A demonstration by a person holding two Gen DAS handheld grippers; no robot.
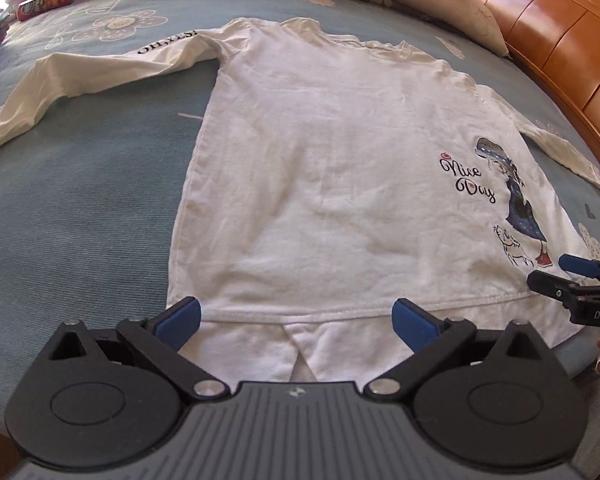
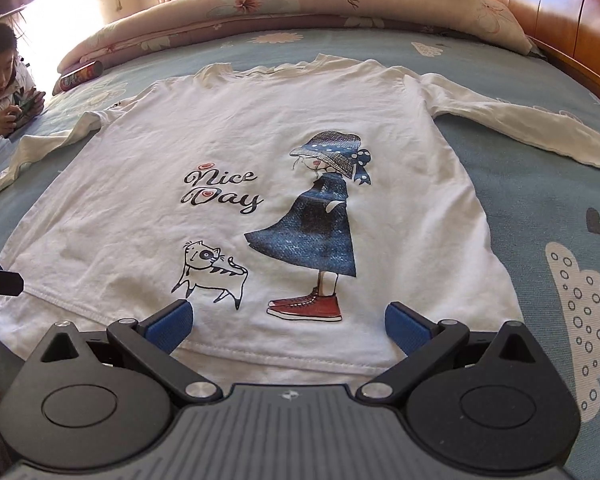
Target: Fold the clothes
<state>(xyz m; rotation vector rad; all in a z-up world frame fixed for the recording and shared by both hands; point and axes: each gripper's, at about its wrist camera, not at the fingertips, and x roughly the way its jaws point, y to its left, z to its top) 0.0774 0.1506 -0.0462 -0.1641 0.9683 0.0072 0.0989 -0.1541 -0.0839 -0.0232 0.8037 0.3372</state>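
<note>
We see a white long-sleeved cotton shirt point(image 2: 236, 152) spread flat, print up, on the blue bed cover point(image 1: 80, 208), while our left gripper point(image 1: 296, 320) and right gripper point(image 2: 288, 322) hover wide open and empty at its hem, placed to pinch it.

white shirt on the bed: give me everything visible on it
The white long-sleeved shirt lies flat, print side up, on the blue patterned bedsheet, collar away from the cameras, both sleeves spread out sideways. It looks like thin, lightly creased cotton. The print shows "Nice Day", a girl in a hat and blue dress with red sneakers, and a cat. One sleeve carries black lettering. The hem lies nearest both open tongs, left and right; neither grips it.
</note>
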